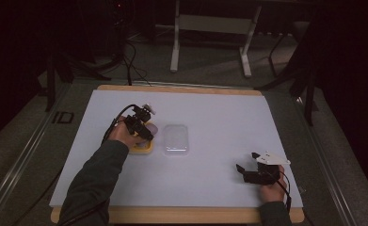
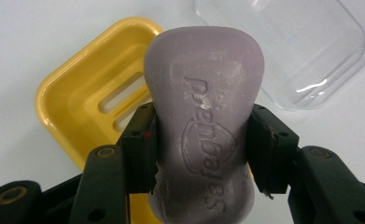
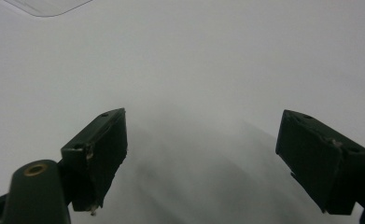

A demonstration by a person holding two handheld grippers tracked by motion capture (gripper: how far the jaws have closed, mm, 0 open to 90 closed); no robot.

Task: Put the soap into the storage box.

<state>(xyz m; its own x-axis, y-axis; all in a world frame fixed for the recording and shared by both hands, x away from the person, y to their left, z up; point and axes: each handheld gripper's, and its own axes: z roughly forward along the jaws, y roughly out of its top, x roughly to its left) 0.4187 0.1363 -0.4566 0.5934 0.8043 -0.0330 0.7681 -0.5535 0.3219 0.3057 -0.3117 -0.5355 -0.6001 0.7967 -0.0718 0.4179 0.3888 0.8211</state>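
gripping a purple bar of soap [image 2: 203,135] with the left gripper [image 2: 201,149], its two black fingers [image 2: 140,147] pressing on the bar's opposite long sides, about halfway along. holding the soap lengthwise, pointing away from the gripper, stamped lettering facing up (white scuffs and crumbs showing on the surface). hanging over the near edge of a yellow soap dish [image 2: 70,95], slotted floor of the dish showing to the left of the bar; whether the bar is touching the dish, not possible to tell. lying just beyond and to the right in the left gripper view, a clear plastic lid [image 2: 306,46], flat on the white table [image 2: 26,32].

from the high view, working at the left middle of the table [image 1: 219,113], left gripper [image 1: 141,126] above the yellow soap dish [image 1: 141,148], with the clear lid [image 1: 176,140] just beside the dish on its right, apart from it. resting well apart, near the front right corner of the table, the right gripper [image 1: 248,162], held in the person's right hand [image 1: 272,190].

in the right gripper view, spreading wide, the right gripper [image 3: 201,158] with its fingers [image 3: 101,151] released and holding nothing, bare white table between them, a corner of the clear lid [image 3: 45,5] showing at the top left.
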